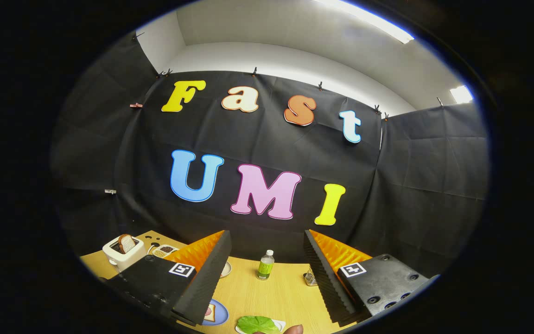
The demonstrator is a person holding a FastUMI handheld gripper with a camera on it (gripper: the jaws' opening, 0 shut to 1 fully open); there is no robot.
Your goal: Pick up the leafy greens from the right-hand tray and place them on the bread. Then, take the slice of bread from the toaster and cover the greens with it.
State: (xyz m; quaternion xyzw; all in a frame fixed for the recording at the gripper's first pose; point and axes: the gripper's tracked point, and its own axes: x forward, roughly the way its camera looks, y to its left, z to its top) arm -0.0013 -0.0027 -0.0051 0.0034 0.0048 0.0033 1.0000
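My gripper (267,271) is raised well above the wooden table (285,297), its fingers wide apart with nothing between them. Below the fingers lies a green leaf (257,324) on a small white tray (280,324). To the left of it, half hidden by the left finger, a blue plate (218,313) carries a slice of bread (209,313). A white toaster (123,254) stands beyond the left finger with a brown slice of bread (127,242) sticking up out of its slot.
A small bottle with a green label (265,265) stands upright between the fingers, farther back on the table. Small dishes (165,251) sit by the toaster. A metal object (310,277) peeks out beside the right finger. A fingertip (293,330) shows by the tray.
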